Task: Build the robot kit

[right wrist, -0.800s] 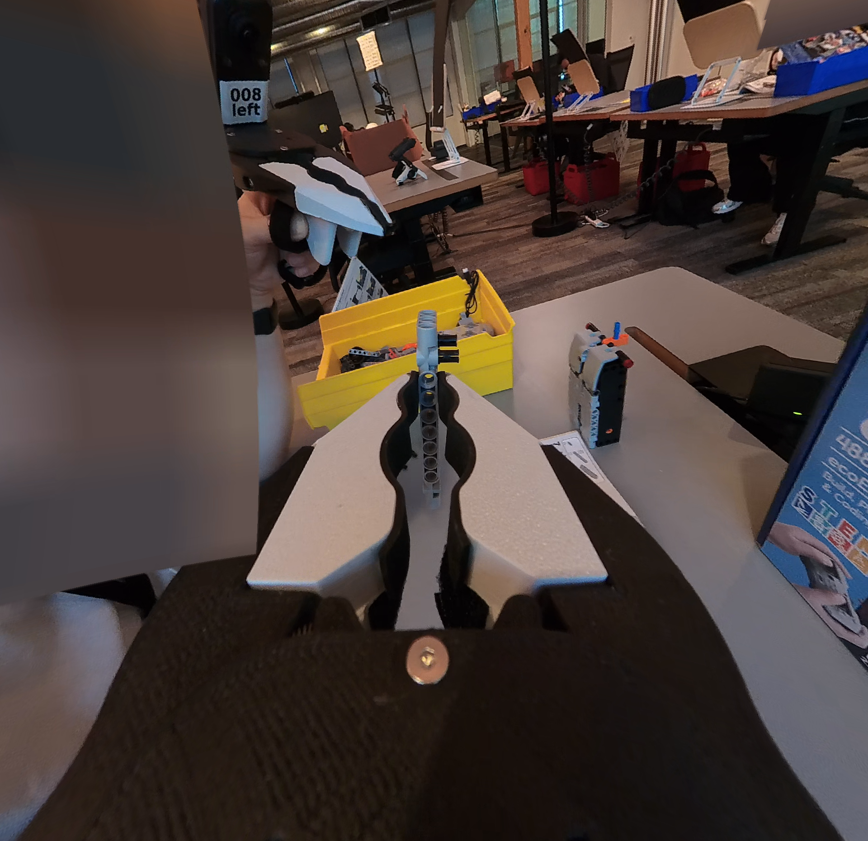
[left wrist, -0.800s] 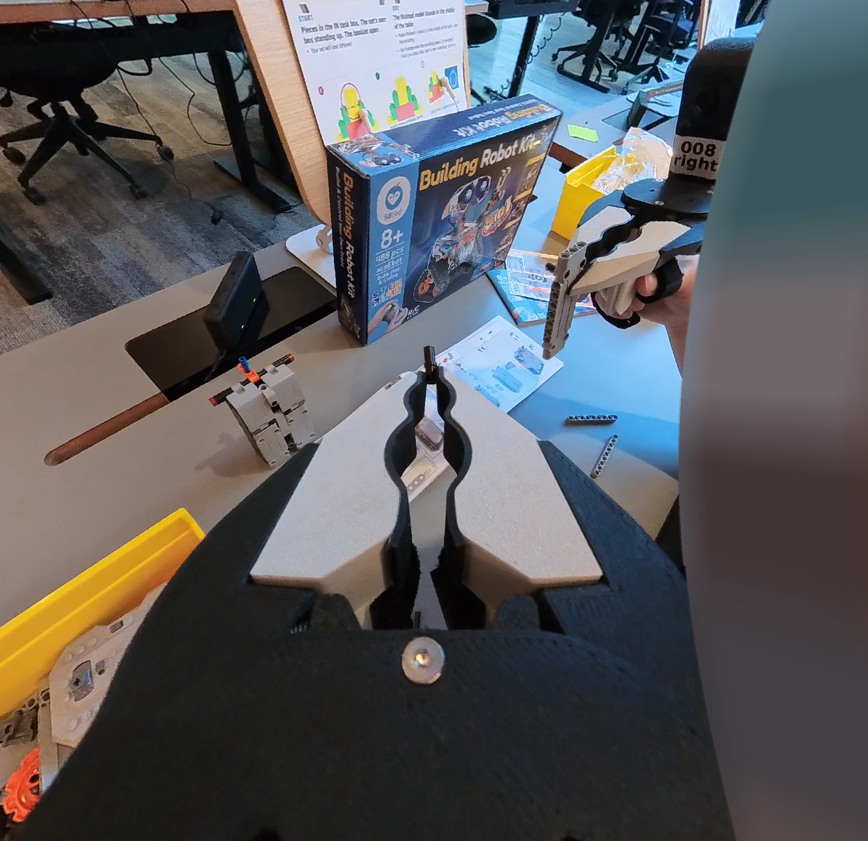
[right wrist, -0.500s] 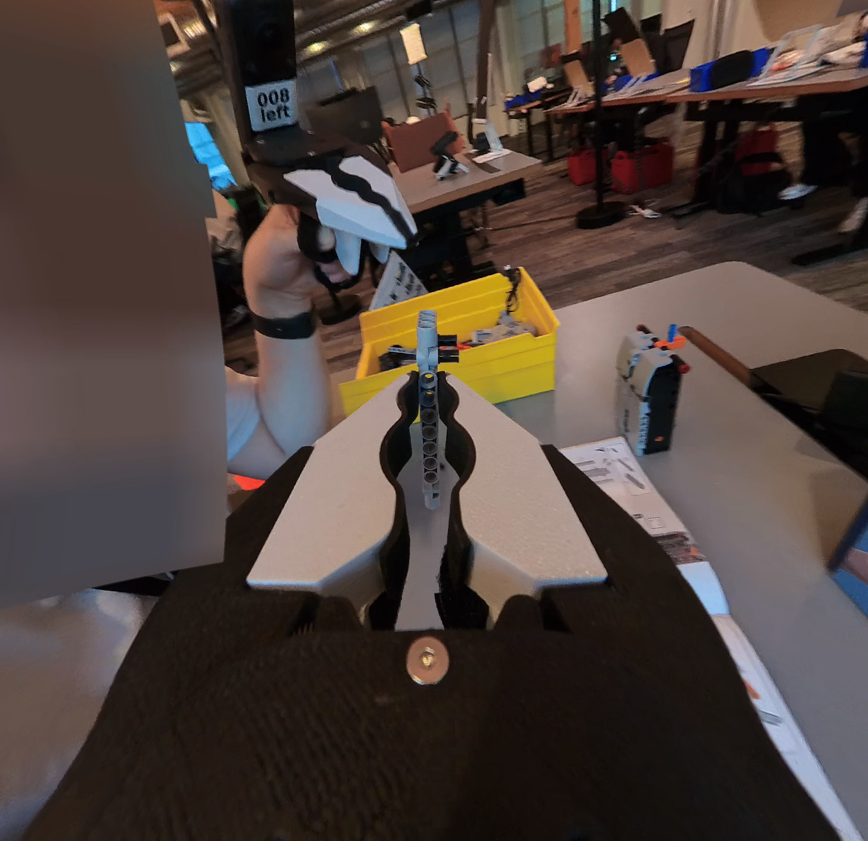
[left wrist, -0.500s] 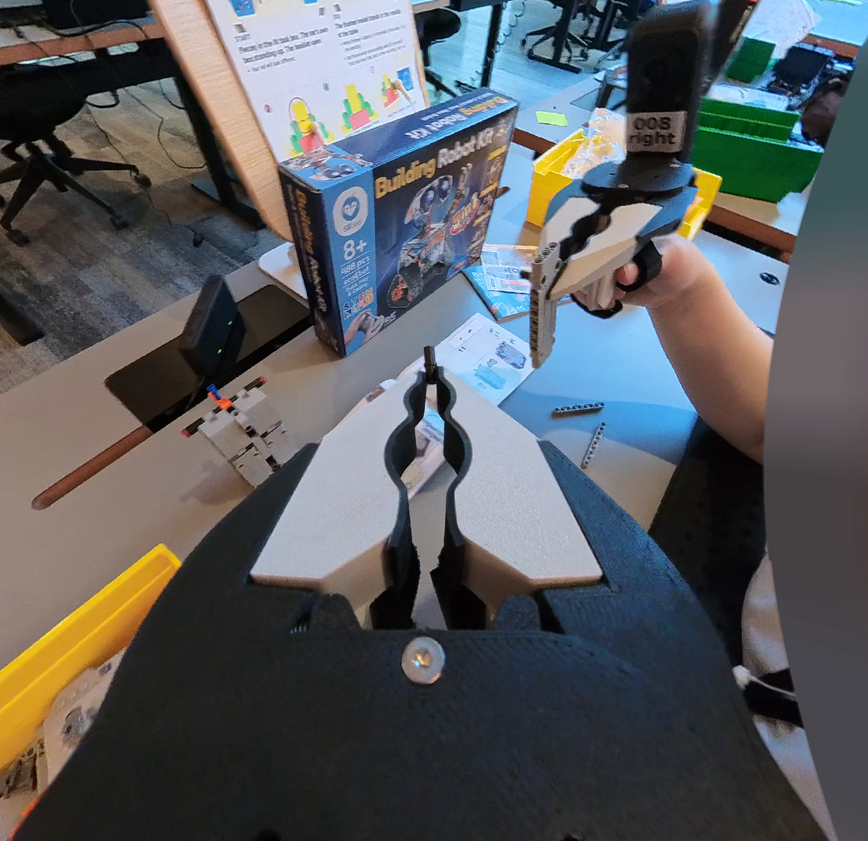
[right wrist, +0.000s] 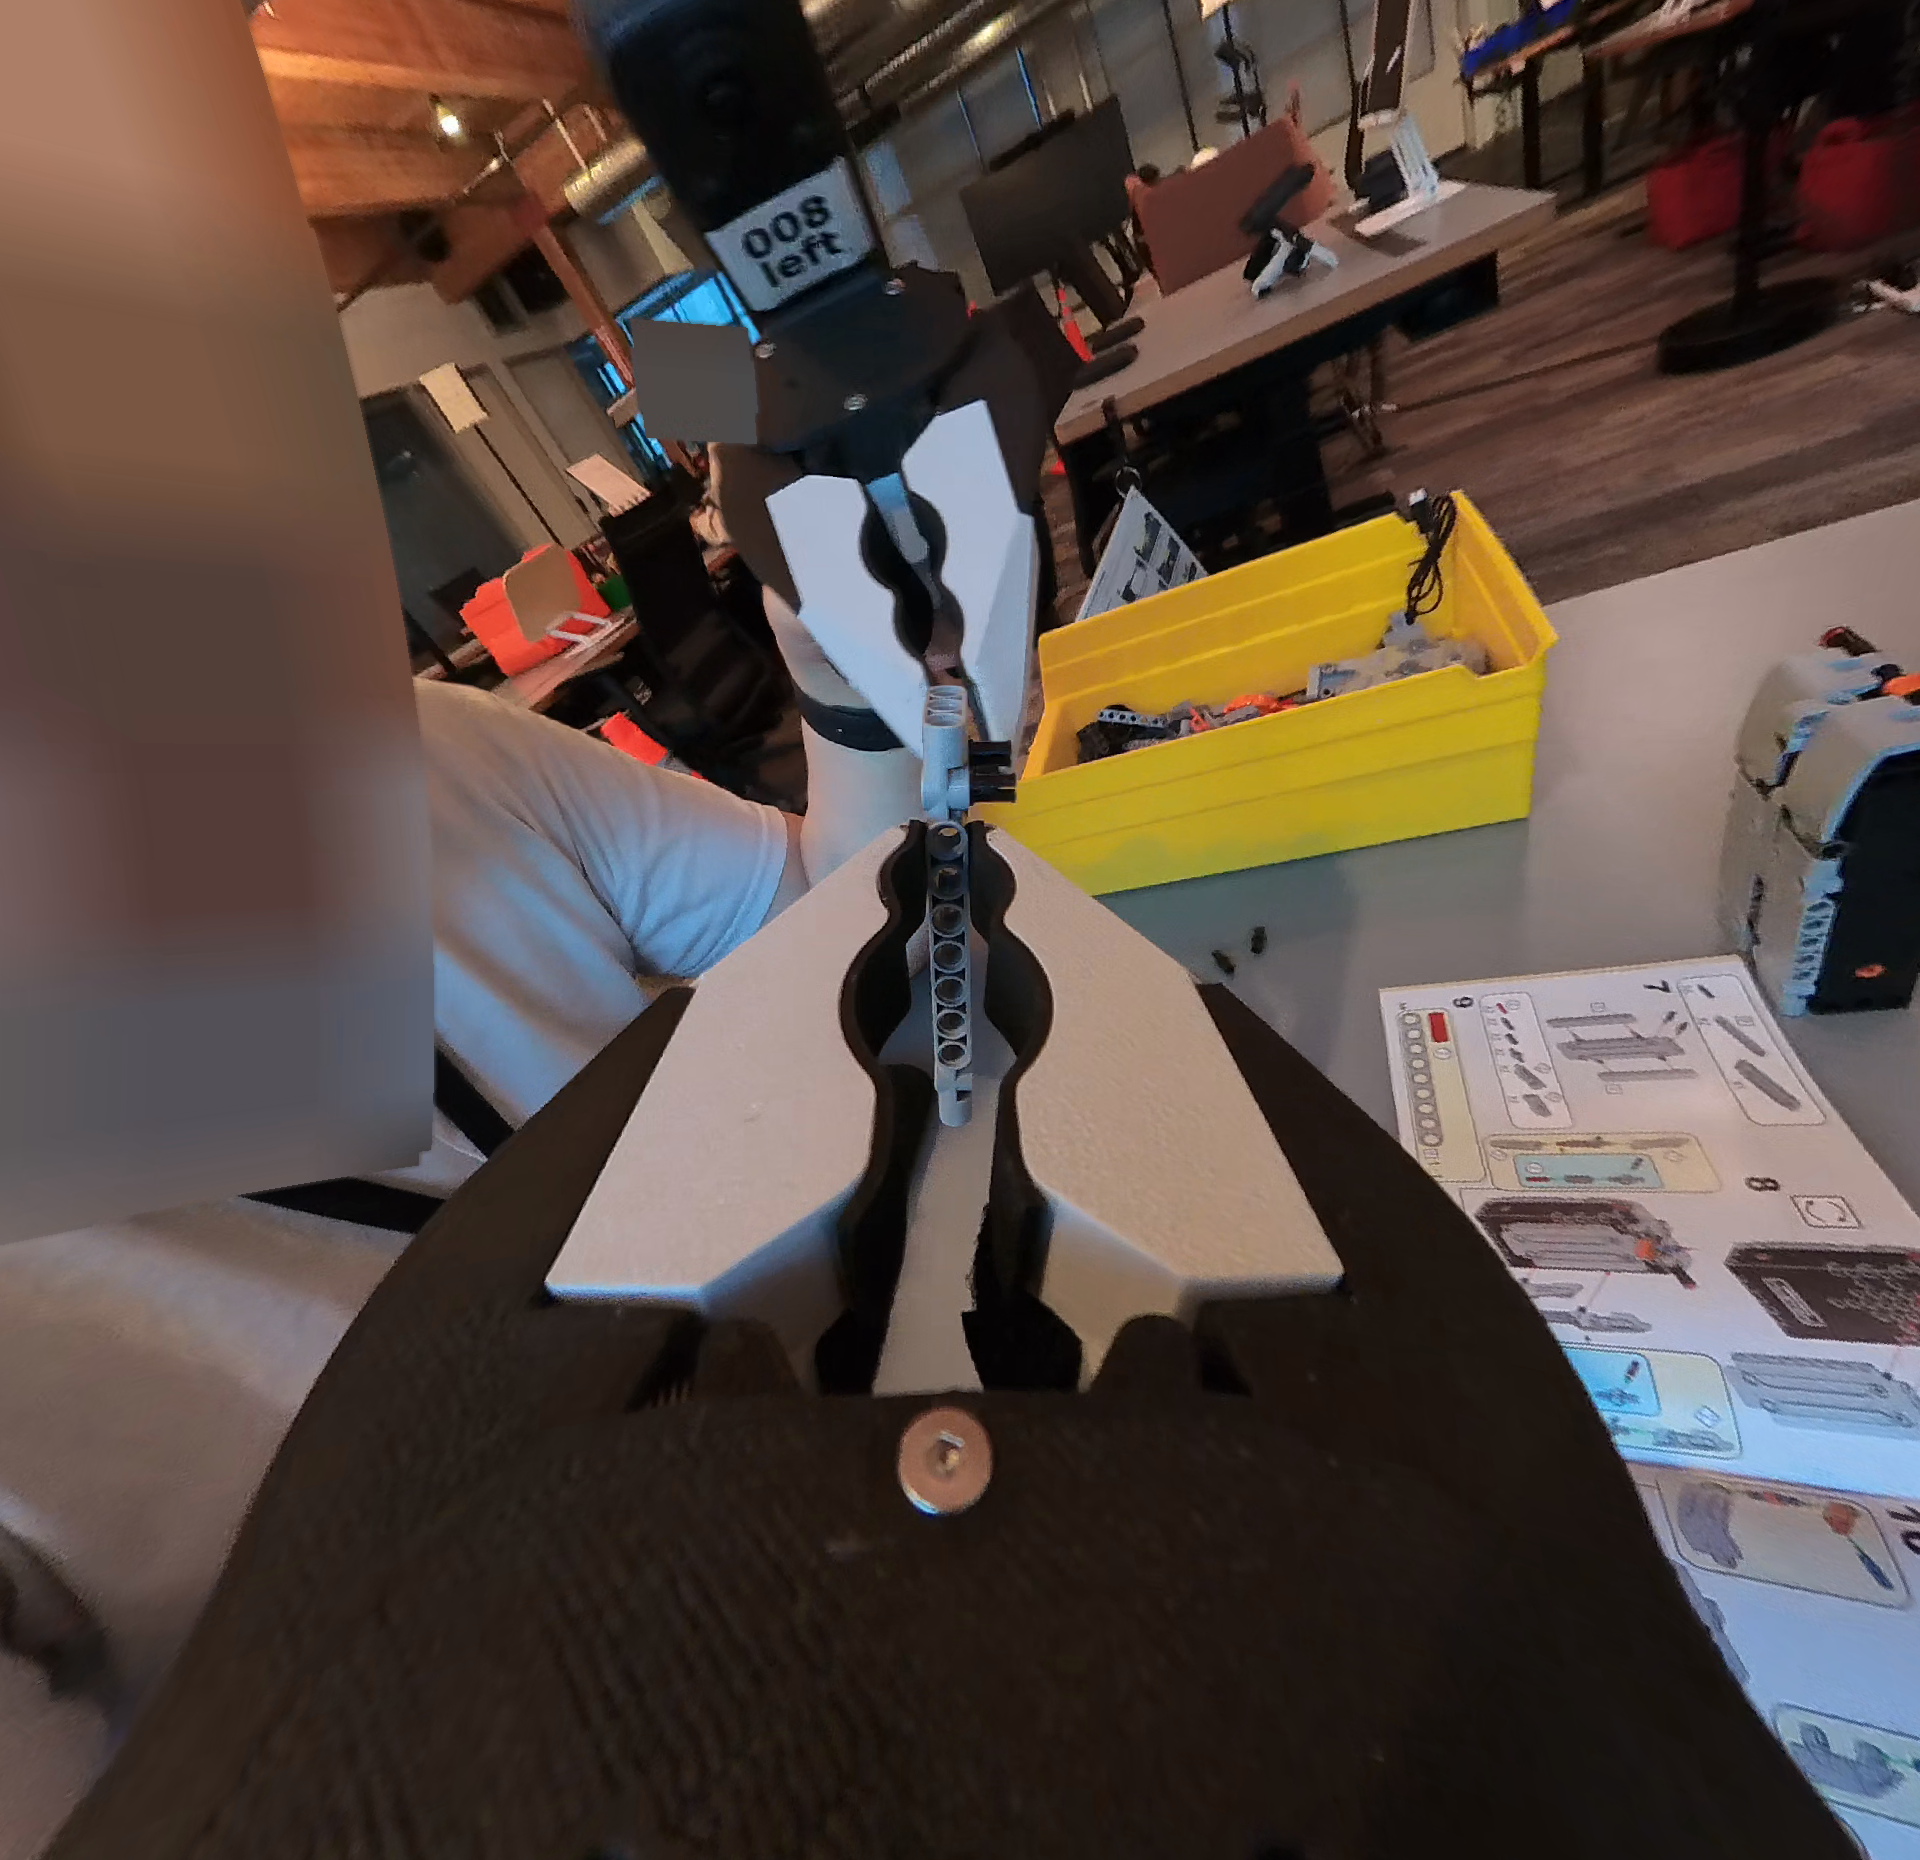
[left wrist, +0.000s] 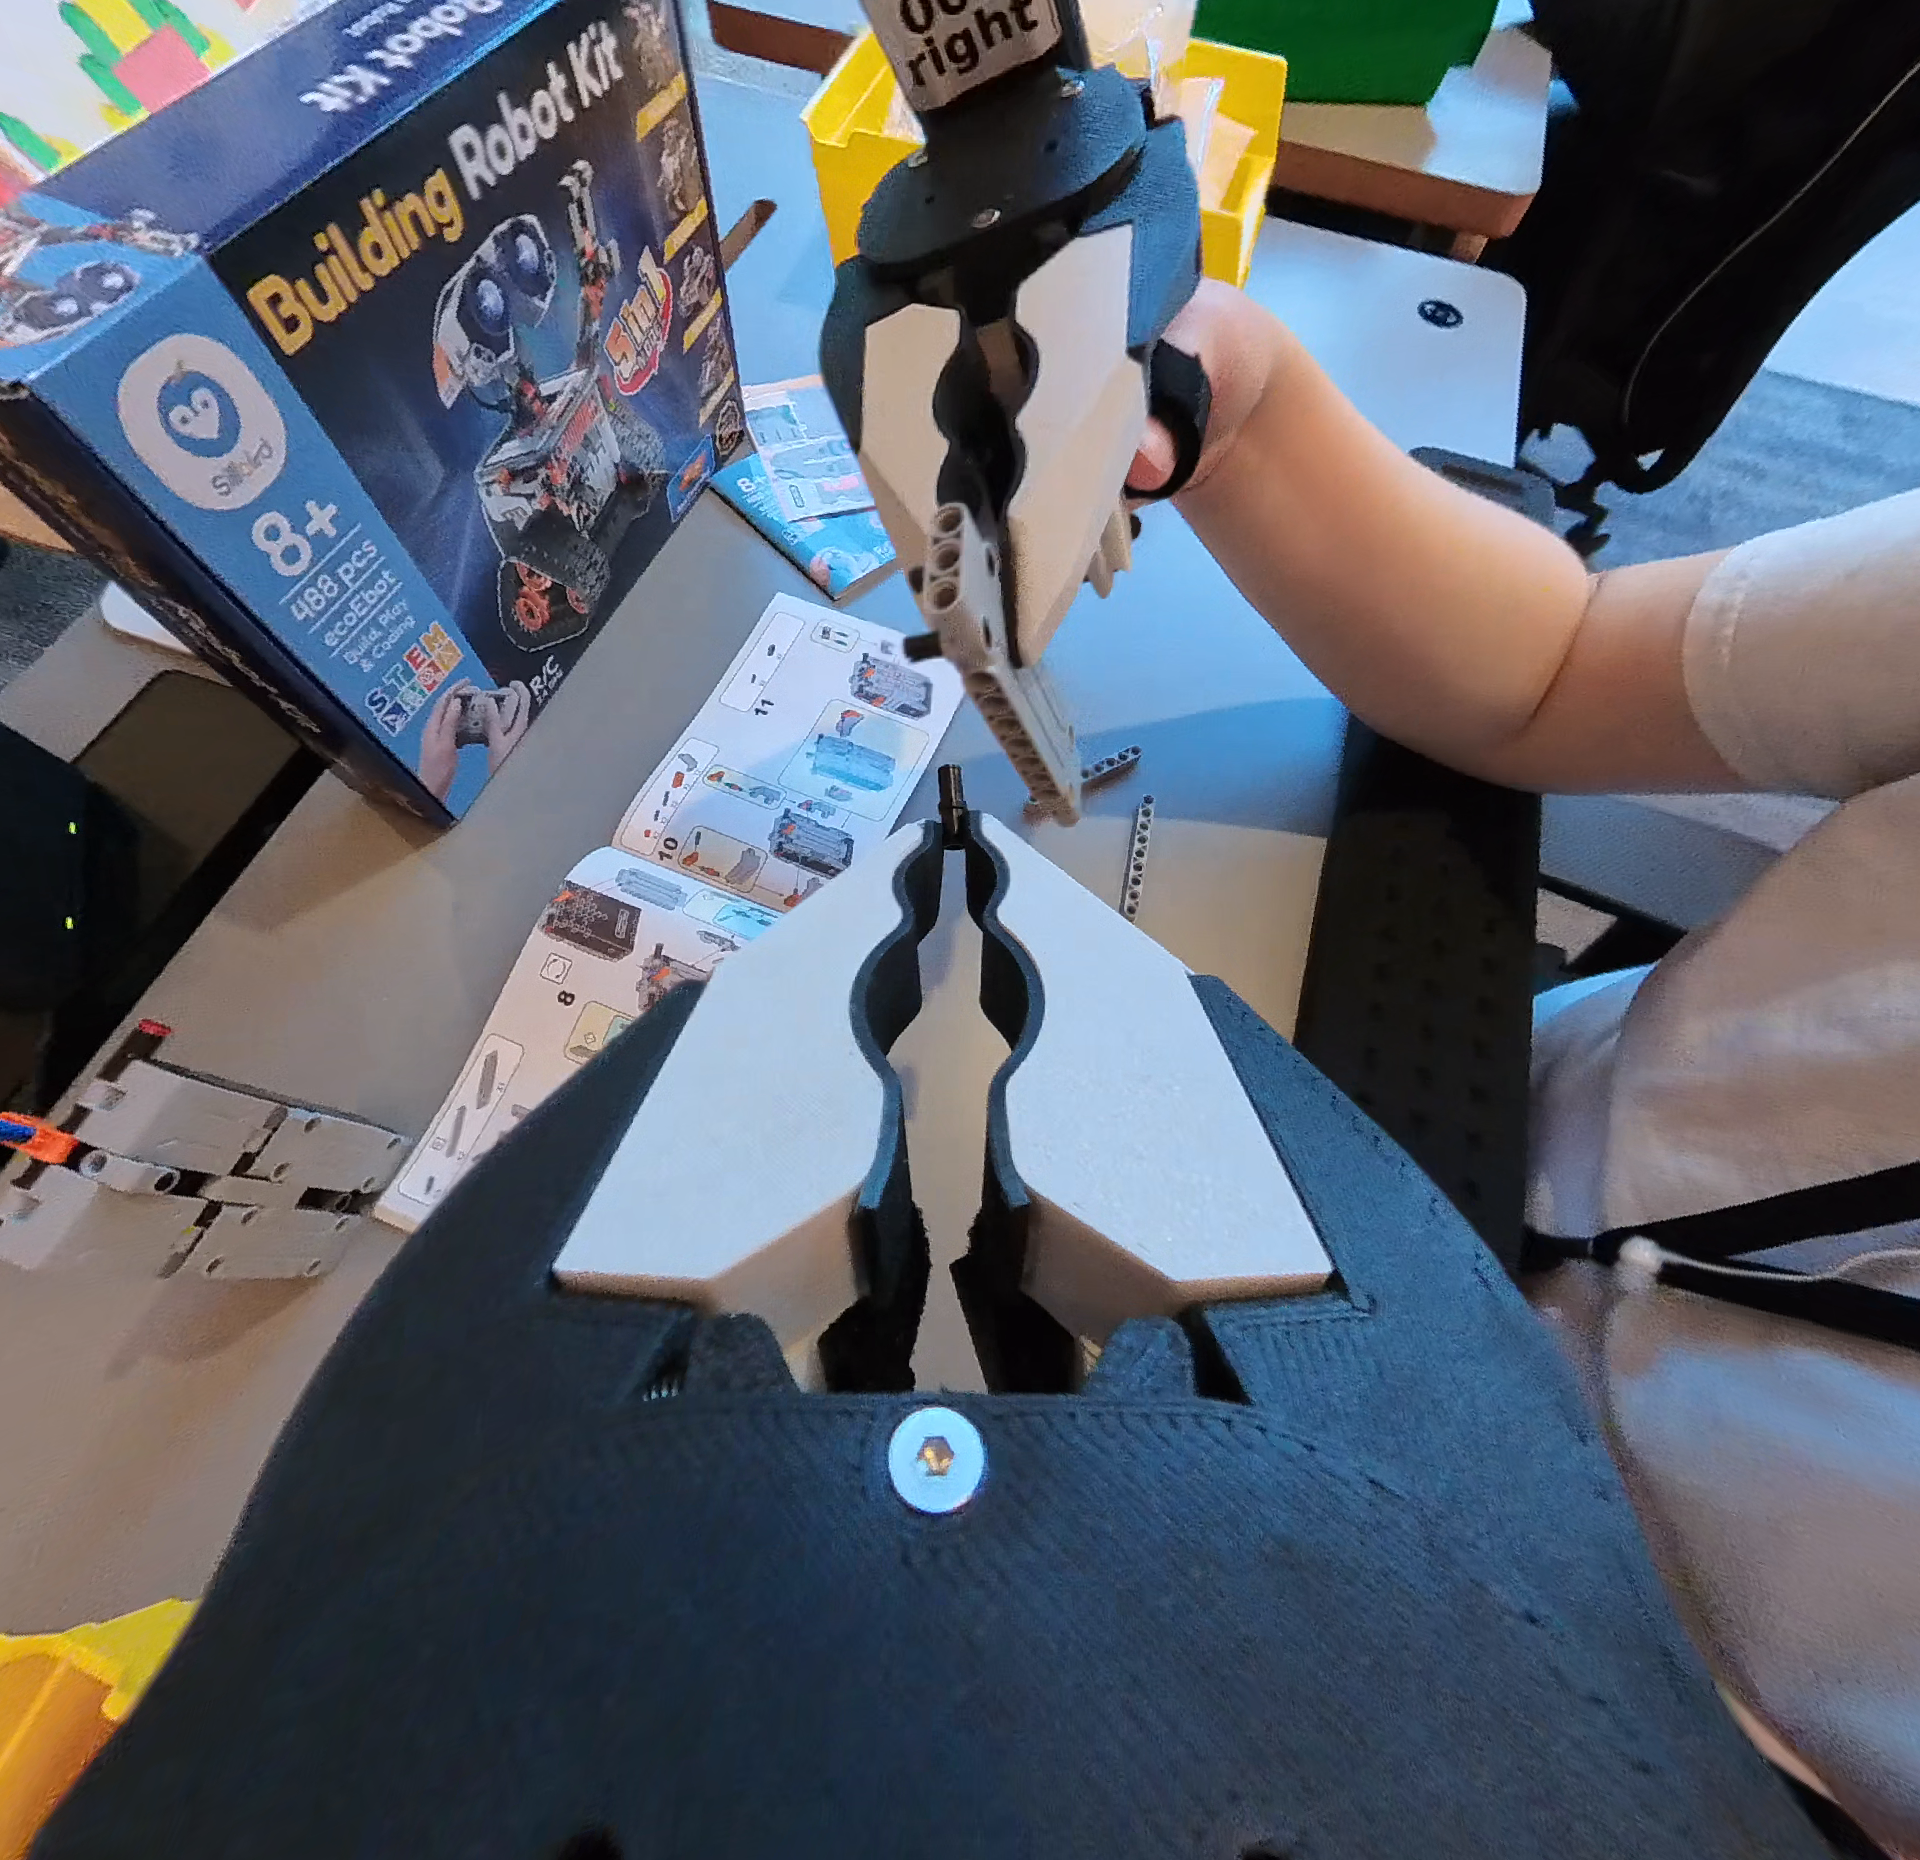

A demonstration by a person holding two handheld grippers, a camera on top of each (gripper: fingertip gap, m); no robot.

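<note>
An open workshop room with rows of desks lies behind a grey table (left wrist: 312,958).

In the left wrist view, a grey block assembly (left wrist: 197,1166) with an orange peg lies at the far left. Behind it stands a blue robot-kit box (left wrist: 395,356), printed with a tracked robot, a brand badge and an age mark. A folded instruction sheet (left wrist: 790,750) of numbered steps lies in front of the box.

At centre, the left tool (left wrist: 951,844) is closed almost fully, pinching a small black pin (left wrist: 950,794) that stands proud of its tips. The right tool (left wrist: 1023,605) is just above and to the right. It is clamped on a grey holed beam (left wrist: 1023,730) that slants down, its lower end close beside the pin but apart from it. A black stub sticks out of the beam's side. Two loose dark beams (left wrist: 1138,854) lie on the table beyond.

In the right wrist view, the beam runs straight out between the closed fingers, its holes facing the camera. The other tool hangs over its far end. To the right sit a yellow bin (right wrist: 1278,771) of mixed parts, a few loose black pins (right wrist: 1242,946) and the instruction sheet.

Each tool carries a white printed tag on its black camera post.
</note>
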